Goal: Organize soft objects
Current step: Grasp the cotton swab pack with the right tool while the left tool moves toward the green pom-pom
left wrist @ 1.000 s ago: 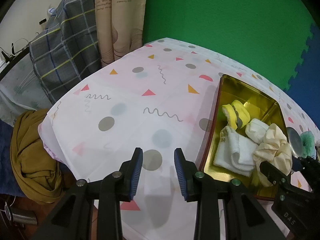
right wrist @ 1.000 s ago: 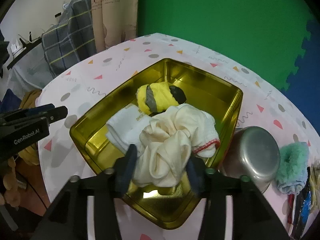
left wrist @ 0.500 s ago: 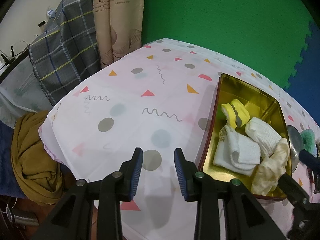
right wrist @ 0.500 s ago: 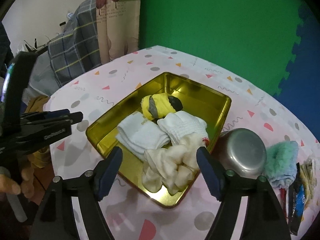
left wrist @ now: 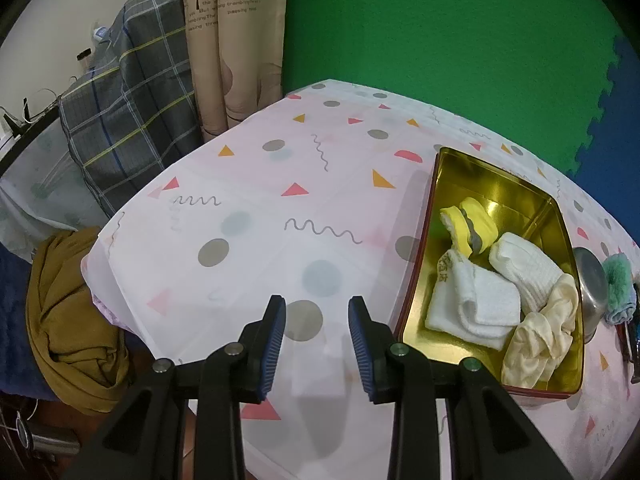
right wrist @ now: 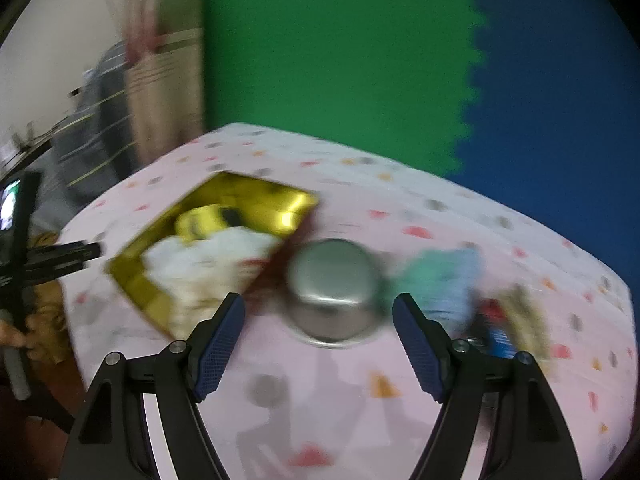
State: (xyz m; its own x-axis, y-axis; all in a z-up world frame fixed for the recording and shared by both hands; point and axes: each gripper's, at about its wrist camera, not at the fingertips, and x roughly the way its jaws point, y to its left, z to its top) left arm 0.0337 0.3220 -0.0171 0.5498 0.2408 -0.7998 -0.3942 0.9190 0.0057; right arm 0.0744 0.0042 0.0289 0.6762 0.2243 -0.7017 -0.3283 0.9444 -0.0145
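A gold tin (left wrist: 500, 196) stands on the right of the patterned table. It holds a rolled yellow sock (left wrist: 472, 224), a folded white sock (left wrist: 476, 308), a white ribbed sock (left wrist: 524, 268) and a cream scrunchie (left wrist: 536, 340) draped at its near corner. My left gripper (left wrist: 316, 320) hovers open over bare cloth left of the tin, holding nothing. The right wrist view is blurred by motion. There my right gripper (right wrist: 318, 300) stands wide open and empty above an upturned steel bowl (right wrist: 334, 280), with a teal fluffy cloth (right wrist: 444, 276) to its right and the tin (right wrist: 256, 196) to its left.
Small packets (right wrist: 500, 320) lie beyond the teal cloth. The left gripper's fingers (right wrist: 60, 256) and a hand (right wrist: 16, 336) show at the left edge. A mustard cloth (left wrist: 72, 332), plaid fabric (left wrist: 132, 120) and a curtain (left wrist: 236, 40) stand off the table's left side.
My right gripper opened, left the cream scrunchie in the tin, then pulled back, rose and swung right over the steel bowl. The left gripper stayed still.
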